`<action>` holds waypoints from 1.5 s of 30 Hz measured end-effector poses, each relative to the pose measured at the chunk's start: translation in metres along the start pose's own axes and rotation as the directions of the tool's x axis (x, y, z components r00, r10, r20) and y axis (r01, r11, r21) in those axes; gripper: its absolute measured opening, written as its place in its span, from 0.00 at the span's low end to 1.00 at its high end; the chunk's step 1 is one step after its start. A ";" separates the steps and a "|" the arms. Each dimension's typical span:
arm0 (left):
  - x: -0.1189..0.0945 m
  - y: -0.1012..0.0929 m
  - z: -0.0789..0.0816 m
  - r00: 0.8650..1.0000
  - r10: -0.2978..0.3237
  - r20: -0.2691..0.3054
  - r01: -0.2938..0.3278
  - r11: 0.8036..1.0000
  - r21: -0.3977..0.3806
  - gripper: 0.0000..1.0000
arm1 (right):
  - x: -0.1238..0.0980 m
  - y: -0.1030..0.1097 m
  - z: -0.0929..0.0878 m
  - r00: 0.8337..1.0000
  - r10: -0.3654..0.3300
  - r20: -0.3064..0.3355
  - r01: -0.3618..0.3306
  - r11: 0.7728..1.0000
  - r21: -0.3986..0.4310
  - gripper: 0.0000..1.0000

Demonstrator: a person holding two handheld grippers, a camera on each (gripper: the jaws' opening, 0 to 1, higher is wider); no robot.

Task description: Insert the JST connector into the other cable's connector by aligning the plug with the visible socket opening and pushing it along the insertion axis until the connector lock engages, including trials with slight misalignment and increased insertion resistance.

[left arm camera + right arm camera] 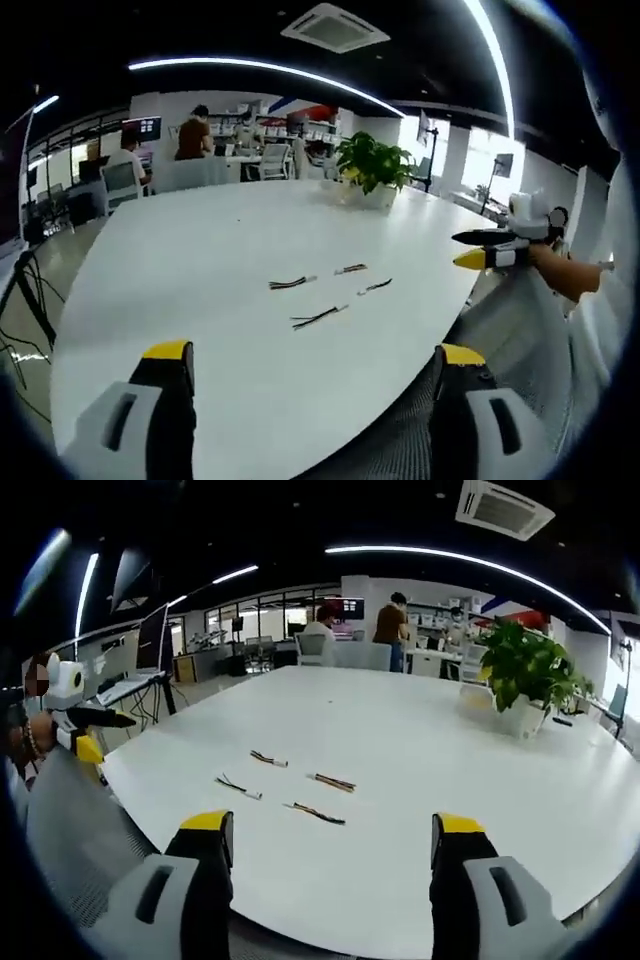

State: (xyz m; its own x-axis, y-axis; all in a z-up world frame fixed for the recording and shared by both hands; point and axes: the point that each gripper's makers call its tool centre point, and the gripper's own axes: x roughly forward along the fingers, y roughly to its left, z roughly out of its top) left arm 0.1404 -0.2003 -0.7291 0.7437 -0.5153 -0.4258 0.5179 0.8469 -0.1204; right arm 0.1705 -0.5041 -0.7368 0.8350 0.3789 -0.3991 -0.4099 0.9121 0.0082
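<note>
White table [230, 260] carries four short cables [318, 318] and a potted plant [372, 165]. Open-plan office behind. Left gripper [315, 352] and right gripper [333, 822] jaws wide apart, empty.

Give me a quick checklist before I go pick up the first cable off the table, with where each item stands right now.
1. Left hand-held gripper open and holding nothing: ok.
2. Right hand-held gripper open and holding nothing: ok.
3. Cables within view: ok, four short cables lie loose on the white table, apart from one another.
4. Which cable carries the plug and which the socket: cannot tell, the connectors are too small here.
5. Any pair already mated: not ok, none are joined.
6. Clear path to the cables: ok, the potted plant stands well beyond them.
</note>
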 end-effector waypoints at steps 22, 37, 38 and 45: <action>0.047 0.008 0.042 0.993 -0.117 0.028 0.115 0.992 0.056 0.99 | 0.030 -0.006 0.028 0.997 0.080 0.006 -0.081 0.997 0.003 0.77; 0.098 0.003 0.080 0.973 -0.229 0.019 0.222 0.958 0.181 0.99 | 0.059 -0.006 0.036 0.988 0.148 -0.044 -0.151 0.986 -0.073 0.71; 0.100 0.003 0.080 0.972 -0.233 0.017 0.226 0.957 0.183 0.99 | 0.061 -0.005 0.036 0.986 0.160 -0.050 -0.164 0.983 -0.087 0.71; 0.129 0.002 0.082 0.967 -0.245 -0.075 0.256 0.936 0.242 0.99 | 0.080 -0.017 0.040 0.978 0.199 -0.064 -0.205 0.973 -0.106 0.70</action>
State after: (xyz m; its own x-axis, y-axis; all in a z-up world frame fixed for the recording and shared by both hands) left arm 0.2724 -0.2756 -0.7111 0.5605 -0.6955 -0.4497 0.7772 0.6292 -0.0044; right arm 0.2587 -0.4832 -0.7319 0.7112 0.5420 -0.4476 -0.6089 0.7932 -0.0071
